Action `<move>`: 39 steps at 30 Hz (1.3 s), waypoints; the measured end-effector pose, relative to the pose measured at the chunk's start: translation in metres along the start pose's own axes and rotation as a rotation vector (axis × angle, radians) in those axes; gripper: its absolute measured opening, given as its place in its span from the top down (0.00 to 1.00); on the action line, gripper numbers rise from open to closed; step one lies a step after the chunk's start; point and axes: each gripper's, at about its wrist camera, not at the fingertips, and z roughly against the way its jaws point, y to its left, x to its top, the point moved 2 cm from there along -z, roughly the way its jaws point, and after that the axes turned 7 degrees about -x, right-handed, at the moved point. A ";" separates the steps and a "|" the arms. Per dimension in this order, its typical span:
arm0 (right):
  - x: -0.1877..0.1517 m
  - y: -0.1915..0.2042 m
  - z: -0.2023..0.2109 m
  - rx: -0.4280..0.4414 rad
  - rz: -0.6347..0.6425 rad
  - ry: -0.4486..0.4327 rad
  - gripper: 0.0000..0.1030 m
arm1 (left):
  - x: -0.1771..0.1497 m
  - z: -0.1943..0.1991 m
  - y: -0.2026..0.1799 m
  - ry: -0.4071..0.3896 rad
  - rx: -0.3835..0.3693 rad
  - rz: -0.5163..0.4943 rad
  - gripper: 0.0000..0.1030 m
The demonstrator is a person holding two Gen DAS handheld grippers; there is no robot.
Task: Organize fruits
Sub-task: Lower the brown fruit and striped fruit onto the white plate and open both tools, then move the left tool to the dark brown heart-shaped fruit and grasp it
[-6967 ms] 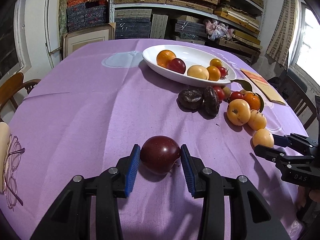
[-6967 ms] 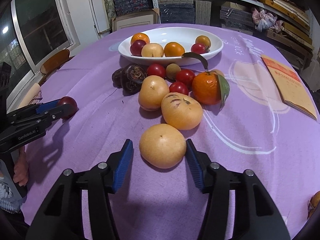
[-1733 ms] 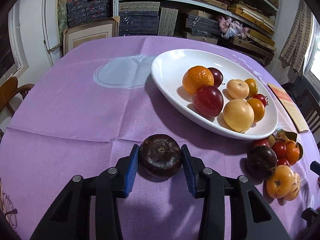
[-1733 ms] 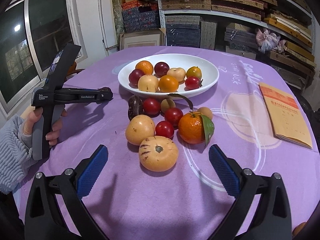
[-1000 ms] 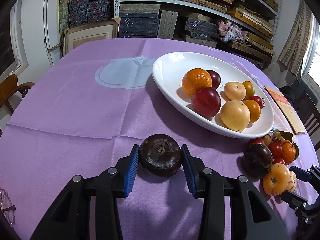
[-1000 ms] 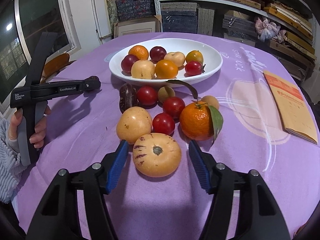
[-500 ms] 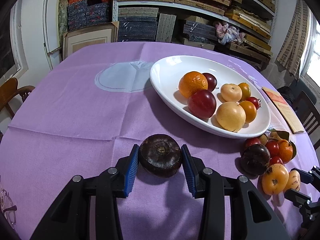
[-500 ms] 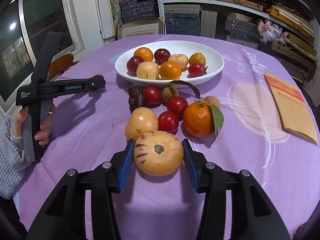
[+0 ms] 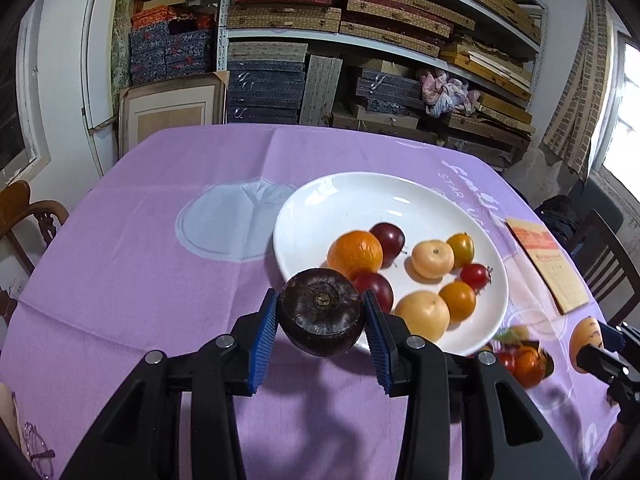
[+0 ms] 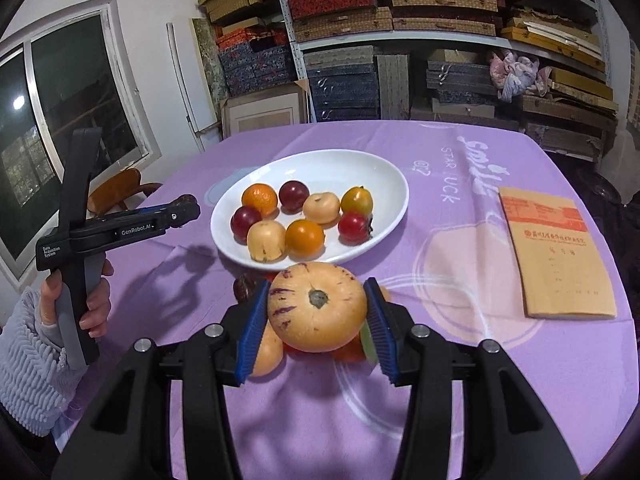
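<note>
Fruits are split between a white oval plate (image 10: pixel 390 184) and a loose heap on the desk (image 10: pixel 460 400), which is covered in a purple cloth printed with pale circles and lettering. The far shelves (image 10: pixel 400 20) are packed with flat boxes, their labels too small to read.

On the plate seven pieces lie toward its near side: an orange (image 10: pixel 259 199), two dark red plums, two pale yellow fruits and two smaller orange-yellow ones, with a small red one beside them. The plate's near rim is partly covered in both wrist views by what the tools carry.

The right tool (image 10: pixel 316 322) is clenched on a pale yellow fruit with purple streaks (image 10: pixel 318 306), blue pads pressed to both its sides, held above the cloth. Behind and beneath it the heap (image 10: pixel 264 354) is mostly hidden; only slivers of a yellow fruit, something red and a dark one at the left edge show, so a count is impossible. In the left wrist view the same heap (image 9: pixel 524 360) is blurred and half cut off by the tool's arm.

The left tool (image 9: pixel 320 322) is clenched on a dark brown round fruit (image 9: pixel 320 312), stem end facing the camera, over the plate's near-left rim. A hand (image 10: pixel 86 300) in a grey ribbed sleeve grips its handle.

A tan booklet (image 10: pixel 560 256) lies at the right, its print unreadable.
</note>
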 end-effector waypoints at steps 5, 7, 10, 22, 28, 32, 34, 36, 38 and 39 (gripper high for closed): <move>0.029 0.005 -0.038 -0.020 0.009 0.028 0.55 | 0.020 -0.028 -0.001 0.006 0.021 0.020 0.59; 0.039 0.007 -0.057 -0.023 0.004 0.047 0.55 | 0.022 -0.040 0.000 0.025 0.008 0.036 0.59; 0.046 0.010 -0.083 -0.028 0.006 0.084 0.55 | 0.019 -0.057 0.000 0.063 -0.001 0.039 0.59; 0.051 0.013 -0.123 -0.080 0.020 0.102 0.54 | 0.018 -0.078 0.002 0.054 0.022 0.044 0.57; 0.052 0.001 -0.106 -0.067 -0.007 0.053 0.48 | 0.017 -0.060 0.000 0.027 0.021 0.045 0.39; 0.050 -0.012 -0.072 -0.035 -0.062 0.007 0.47 | 0.010 -0.040 0.003 0.021 0.017 0.059 0.37; 0.044 -0.020 -0.050 -0.030 -0.089 -0.020 0.37 | 0.003 -0.027 0.002 0.021 0.014 0.058 0.37; 0.031 -0.029 -0.025 -0.023 -0.120 -0.057 0.30 | -0.006 -0.013 -0.001 0.020 0.013 0.049 0.37; 0.016 -0.037 -0.004 -0.018 -0.150 -0.083 0.30 | -0.017 -0.001 -0.010 0.024 -0.007 0.035 0.37; 0.010 -0.040 0.004 -0.016 -0.165 -0.097 0.29 | -0.023 0.003 -0.015 0.028 -0.011 0.027 0.36</move>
